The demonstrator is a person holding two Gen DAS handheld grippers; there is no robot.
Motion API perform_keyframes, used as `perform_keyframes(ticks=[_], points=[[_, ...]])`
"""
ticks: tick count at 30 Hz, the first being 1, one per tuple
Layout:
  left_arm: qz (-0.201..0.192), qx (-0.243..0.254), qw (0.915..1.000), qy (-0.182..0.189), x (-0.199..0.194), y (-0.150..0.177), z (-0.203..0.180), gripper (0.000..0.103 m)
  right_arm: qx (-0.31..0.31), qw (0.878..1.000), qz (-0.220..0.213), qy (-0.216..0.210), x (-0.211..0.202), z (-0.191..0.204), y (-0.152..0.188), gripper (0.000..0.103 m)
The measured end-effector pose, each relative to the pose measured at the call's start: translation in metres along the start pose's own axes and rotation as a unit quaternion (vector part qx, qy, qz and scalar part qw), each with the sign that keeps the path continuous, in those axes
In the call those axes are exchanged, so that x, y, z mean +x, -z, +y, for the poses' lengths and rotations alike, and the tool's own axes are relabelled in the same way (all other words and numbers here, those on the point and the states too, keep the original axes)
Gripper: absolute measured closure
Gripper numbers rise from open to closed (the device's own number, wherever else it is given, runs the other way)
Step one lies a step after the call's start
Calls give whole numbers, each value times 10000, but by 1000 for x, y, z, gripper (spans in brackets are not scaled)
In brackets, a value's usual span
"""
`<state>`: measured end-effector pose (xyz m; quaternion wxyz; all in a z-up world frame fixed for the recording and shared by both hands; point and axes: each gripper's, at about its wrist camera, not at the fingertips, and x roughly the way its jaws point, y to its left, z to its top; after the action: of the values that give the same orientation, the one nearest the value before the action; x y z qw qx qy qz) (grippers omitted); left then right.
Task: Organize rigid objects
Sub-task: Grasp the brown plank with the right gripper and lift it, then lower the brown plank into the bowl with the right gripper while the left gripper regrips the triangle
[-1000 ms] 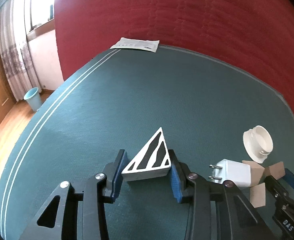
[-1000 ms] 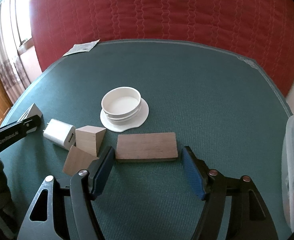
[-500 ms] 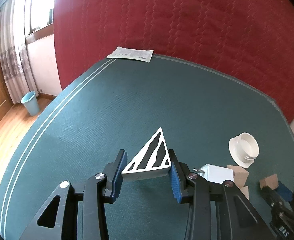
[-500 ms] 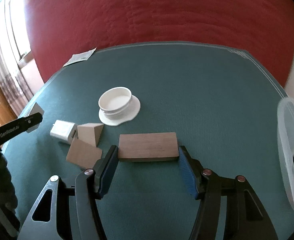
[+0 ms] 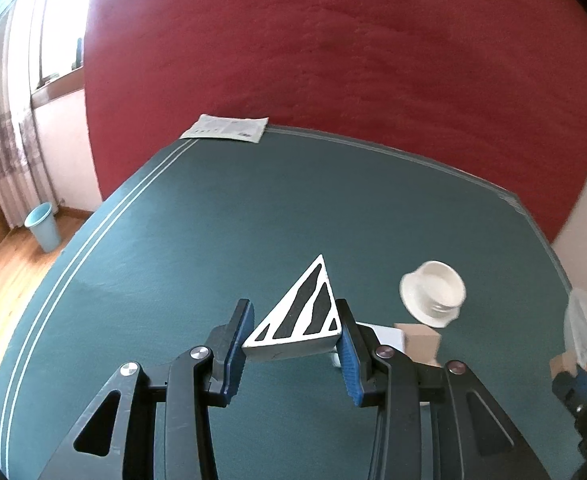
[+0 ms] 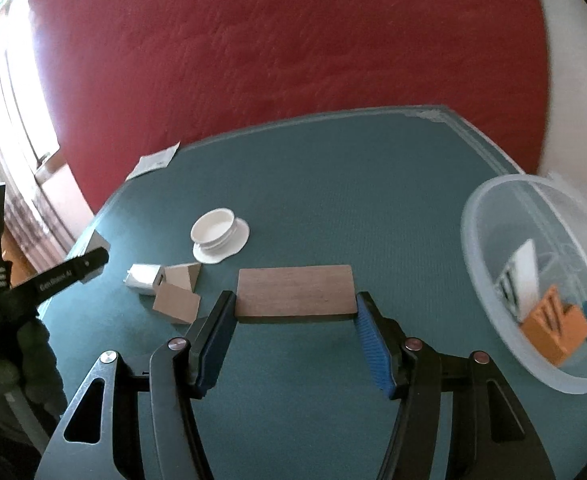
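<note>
Both clamped: left gripper [image 5: 293, 336] fingers pinch striped triangle block [image 5: 299, 316], right gripper [image 6: 295, 316] fingers wide, gripping wood plank [image 6: 295, 294].

Daylight floods in from the curtained window [image 5: 49, 40] at left, blown out to white. Fisheye bending curves every edge, and the translucent plastic round bin [image 6: 533, 280] smears with motion blur.

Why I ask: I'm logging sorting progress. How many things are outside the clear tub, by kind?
Wooden board: 1
Wooden wedges: 2
Striped triangle: 1
White charger: 1
White dish: 1
Paper sheet: 1
Total: 7
</note>
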<state>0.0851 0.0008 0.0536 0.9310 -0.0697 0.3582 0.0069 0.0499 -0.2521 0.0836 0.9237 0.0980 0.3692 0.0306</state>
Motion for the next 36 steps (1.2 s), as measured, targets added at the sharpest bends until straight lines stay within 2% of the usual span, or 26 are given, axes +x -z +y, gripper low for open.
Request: perform_keyframes(ticks=[7,12,24,36], points=[[47,305,9991,284,-7,10,-26,61,303,9989,-222,298,-25,-29,3,42],[69,509,9977,438,-11,18,-42,61,630,9950,-357,682,-45,-64,7,42],[96,751,9955,563,-17,30,-63,61,1022,9820,-454,1525,-77,-135,19,42],[336,619,9962,519,-21,38,-50,61,1168,9767,-599,1695,-85,-160,28,39]])
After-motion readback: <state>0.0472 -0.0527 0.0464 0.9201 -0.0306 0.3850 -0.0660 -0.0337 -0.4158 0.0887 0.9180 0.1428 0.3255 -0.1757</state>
